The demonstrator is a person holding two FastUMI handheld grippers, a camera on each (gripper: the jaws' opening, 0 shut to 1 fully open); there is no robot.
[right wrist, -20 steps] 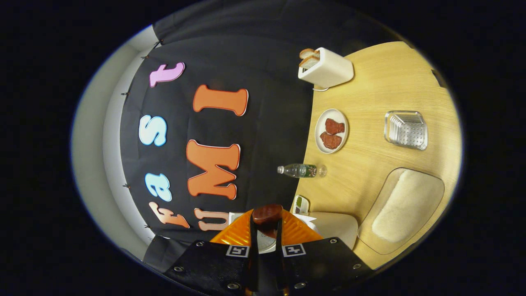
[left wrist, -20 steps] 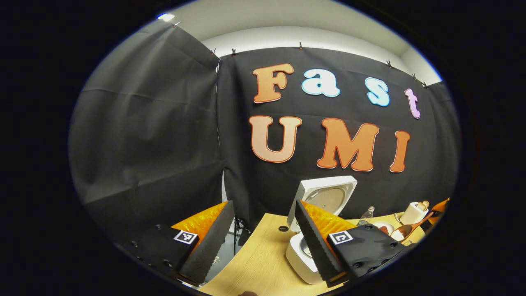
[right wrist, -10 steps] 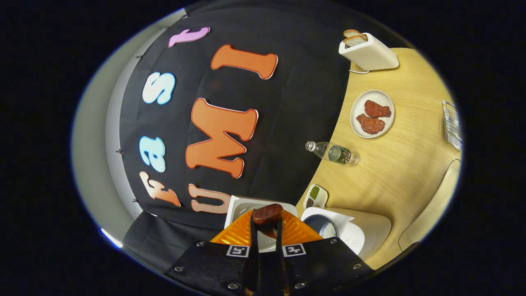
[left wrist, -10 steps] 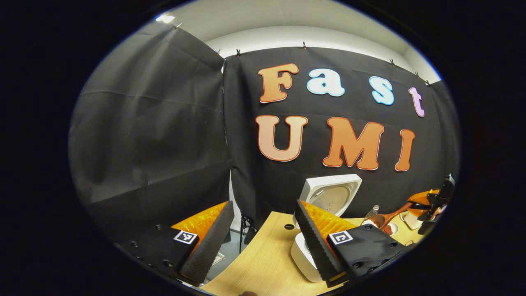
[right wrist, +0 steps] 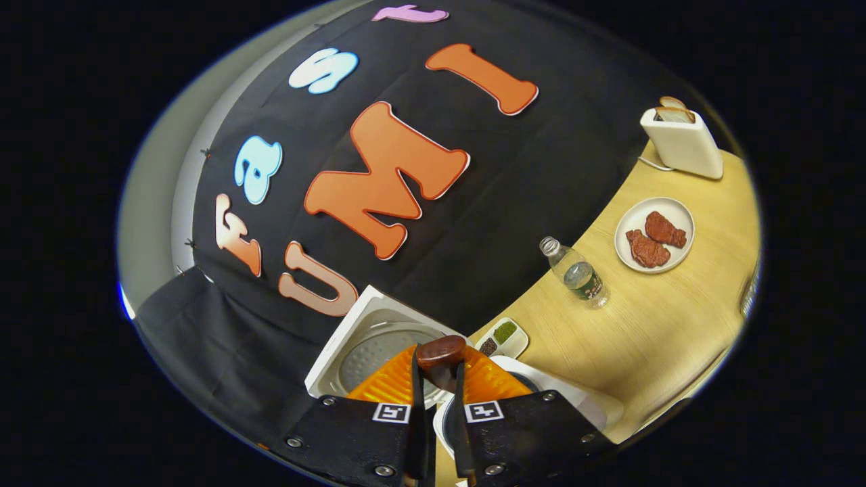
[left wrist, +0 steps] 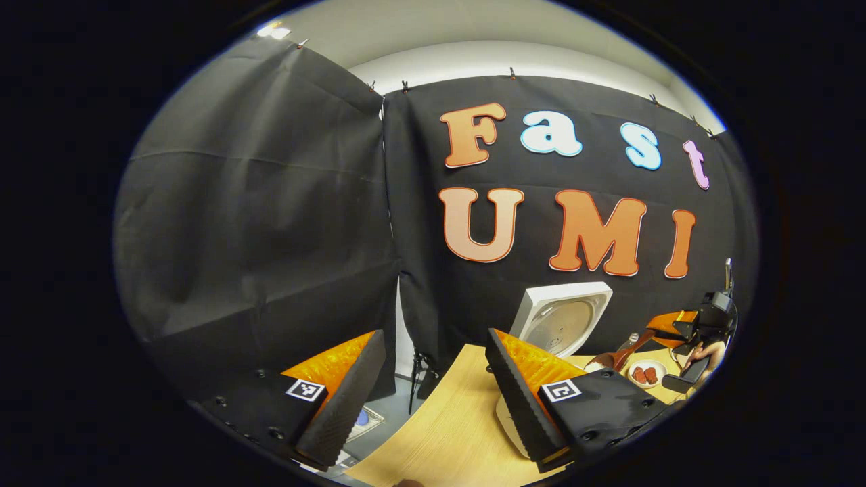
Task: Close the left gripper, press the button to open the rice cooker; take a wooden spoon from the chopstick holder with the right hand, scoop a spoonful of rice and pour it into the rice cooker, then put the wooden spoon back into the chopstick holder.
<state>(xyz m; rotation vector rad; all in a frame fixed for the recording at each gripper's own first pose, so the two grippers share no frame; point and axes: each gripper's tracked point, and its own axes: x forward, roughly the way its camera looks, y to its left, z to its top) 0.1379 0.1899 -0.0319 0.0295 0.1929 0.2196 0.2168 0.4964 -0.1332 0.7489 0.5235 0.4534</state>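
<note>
Table (right wrist: 649, 325) w/ rice cooker (right wrist: 379, 338), lid up, pot just below the R gripper (right wrist: 438, 368). R gripper clenched on the wooden spoon (right wrist: 440, 353) — bowel end pointing fwd along the fingers, over the cooker's mouth, so pour looks like a wrist roll. L gripper (left wrist: 433, 389) released, jaws wide, holding nothing, off to cooker's left — R hand is nearer.

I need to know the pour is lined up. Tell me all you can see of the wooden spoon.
The wooden spoon is dark brown and glossy. In the right gripper view its rounded end sticks up between the shut fingers of the right claw, above the open white rice cooker. In the left gripper view it slants down to a bowl near the cooker's raised lid. Rice in it cannot be made out.
</note>
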